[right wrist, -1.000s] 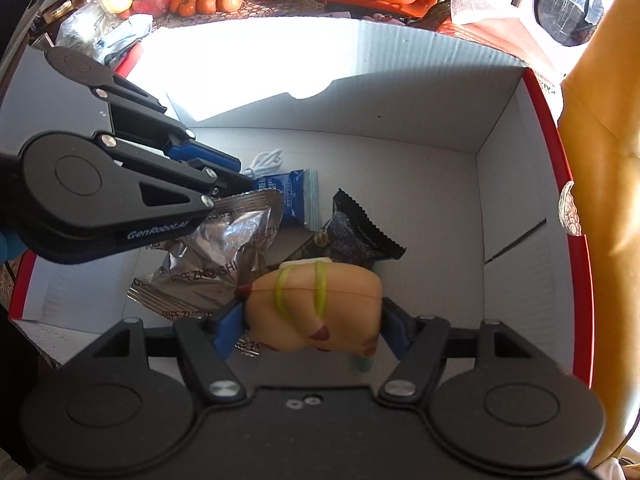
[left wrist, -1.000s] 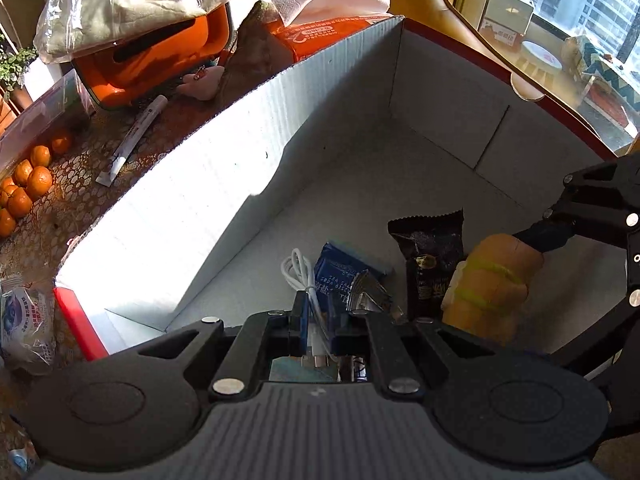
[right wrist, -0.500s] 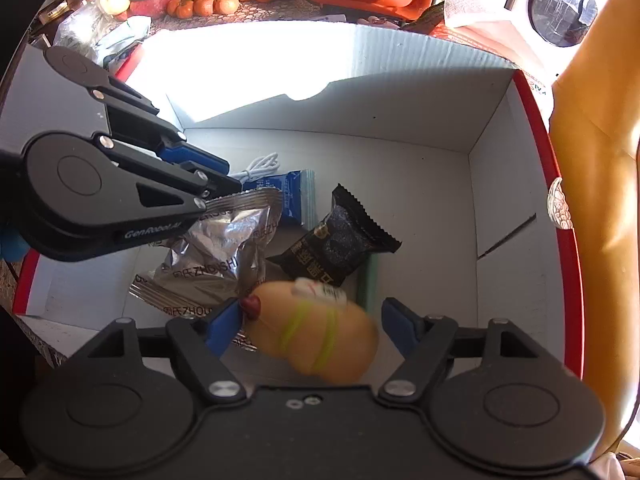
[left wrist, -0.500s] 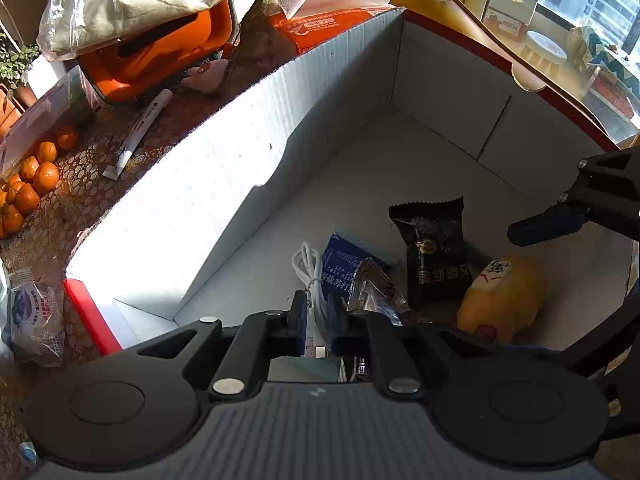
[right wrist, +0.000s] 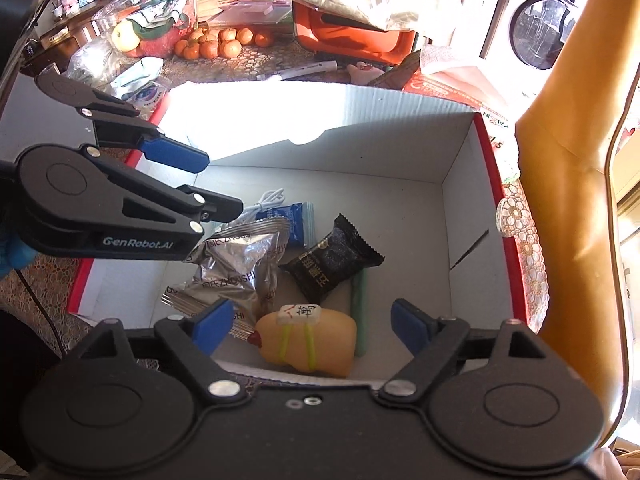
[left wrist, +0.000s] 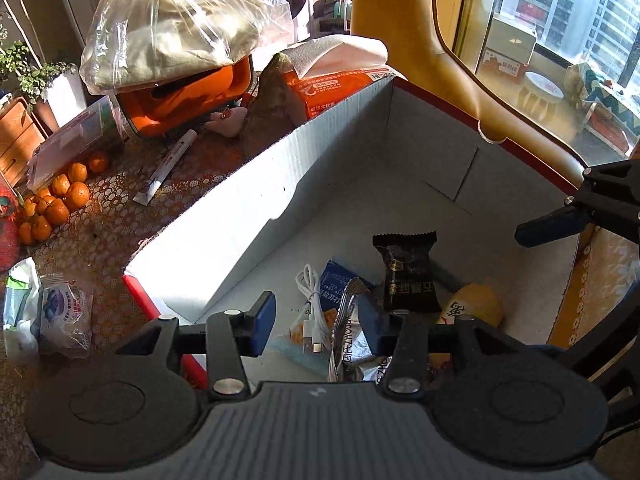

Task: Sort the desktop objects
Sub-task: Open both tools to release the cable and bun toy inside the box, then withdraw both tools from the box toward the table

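Note:
A white cardboard box with a red rim (right wrist: 486, 136) (left wrist: 400, 84) holds a yellow squishy toy (right wrist: 316, 340) (left wrist: 472, 304), a silver foil packet (right wrist: 236, 268) (left wrist: 352, 340), a black snack packet (right wrist: 332, 260) (left wrist: 406, 272), a blue packet (right wrist: 286, 220) (left wrist: 336, 286), a white cable (right wrist: 268, 200) (left wrist: 310, 292) and a green stick (right wrist: 360, 312). My right gripper (right wrist: 312, 324) is open and empty above the toy. My left gripper (left wrist: 316, 316) (right wrist: 216, 184) is open above the foil packet and cable.
On the patterned table outside the box lie tangerines (left wrist: 52, 200) (right wrist: 216, 44), a white pen (left wrist: 164, 168), a wrapped packet (left wrist: 64, 308), an orange case under a plastic bag (left wrist: 188, 88) and a tissue pack (left wrist: 336, 84). A yellow chair back (right wrist: 568, 160) stands to the right.
My right gripper opened and let the yellow toy drop into the box, then pulled back. My left gripper opened and released the silver foil packet, rising a little.

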`<move>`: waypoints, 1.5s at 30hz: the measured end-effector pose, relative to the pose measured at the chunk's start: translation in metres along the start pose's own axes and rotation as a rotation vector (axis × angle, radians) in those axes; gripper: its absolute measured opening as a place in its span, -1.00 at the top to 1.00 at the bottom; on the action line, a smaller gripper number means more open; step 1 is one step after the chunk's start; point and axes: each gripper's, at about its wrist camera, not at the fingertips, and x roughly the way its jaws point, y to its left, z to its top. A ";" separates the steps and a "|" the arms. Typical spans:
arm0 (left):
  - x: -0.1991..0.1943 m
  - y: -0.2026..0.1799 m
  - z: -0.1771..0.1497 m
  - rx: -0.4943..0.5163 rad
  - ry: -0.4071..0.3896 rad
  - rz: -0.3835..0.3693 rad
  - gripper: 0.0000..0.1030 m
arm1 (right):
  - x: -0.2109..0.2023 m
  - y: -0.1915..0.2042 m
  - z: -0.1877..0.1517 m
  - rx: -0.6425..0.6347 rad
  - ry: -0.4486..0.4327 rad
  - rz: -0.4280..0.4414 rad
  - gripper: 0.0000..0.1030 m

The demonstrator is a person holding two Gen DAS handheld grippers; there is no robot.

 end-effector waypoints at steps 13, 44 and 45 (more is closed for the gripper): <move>-0.056 0.000 -0.019 -0.009 -0.081 -0.001 0.13 | -0.039 0.023 -0.005 -0.012 -0.075 0.009 -0.68; -0.164 0.032 -0.138 -0.133 -0.271 0.077 0.13 | -0.088 0.127 -0.024 -0.032 -0.270 0.039 -0.68; -0.166 0.034 -0.143 -0.140 -0.276 0.078 0.13 | -0.088 0.132 -0.026 -0.036 -0.277 0.038 -0.68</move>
